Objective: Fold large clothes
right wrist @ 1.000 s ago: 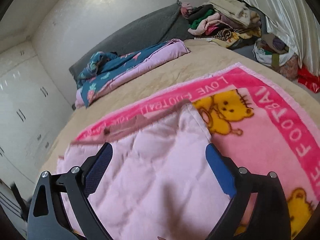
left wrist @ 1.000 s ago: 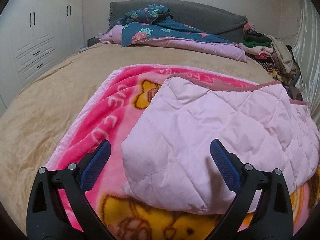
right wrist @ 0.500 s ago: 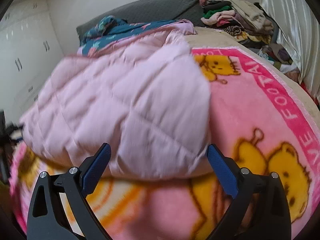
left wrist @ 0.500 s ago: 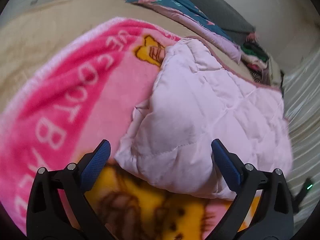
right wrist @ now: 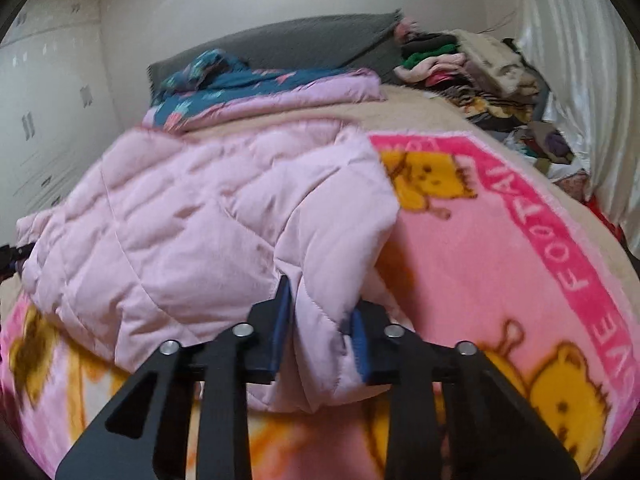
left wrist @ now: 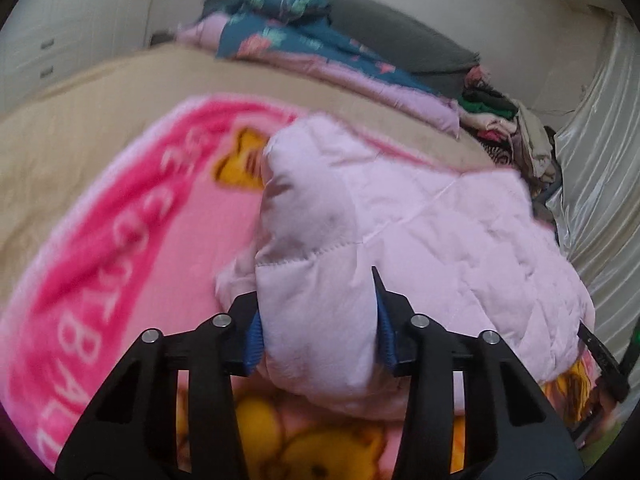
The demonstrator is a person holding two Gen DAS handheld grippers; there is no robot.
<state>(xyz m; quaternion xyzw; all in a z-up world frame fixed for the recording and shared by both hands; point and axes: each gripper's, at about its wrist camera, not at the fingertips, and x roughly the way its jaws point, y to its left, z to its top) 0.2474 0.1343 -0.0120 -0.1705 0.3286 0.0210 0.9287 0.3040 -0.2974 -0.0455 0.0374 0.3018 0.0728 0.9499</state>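
Left wrist view: the quilted pink garment (left wrist: 420, 232) is pinched by left gripper (left wrist: 320, 328) and right gripper (right wrist: 318, 322); slippery padding may be lost if lifted unevenly

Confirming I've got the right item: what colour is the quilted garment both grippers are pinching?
Pale pink, with diamond quilting; the quilted garment shows best in the right wrist view.

1 pink quilted jacket (left wrist: 420, 248), 1 bear blanket (left wrist: 132, 240), 1 floral quilt (right wrist: 256, 88), 1 clothes pile (right wrist: 460, 64), 2 tongs (left wrist: 318, 320).

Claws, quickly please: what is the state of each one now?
Left claw: closed on the near edge of the pink quilted garment.
Right claw: closed on the same garment's near corner.
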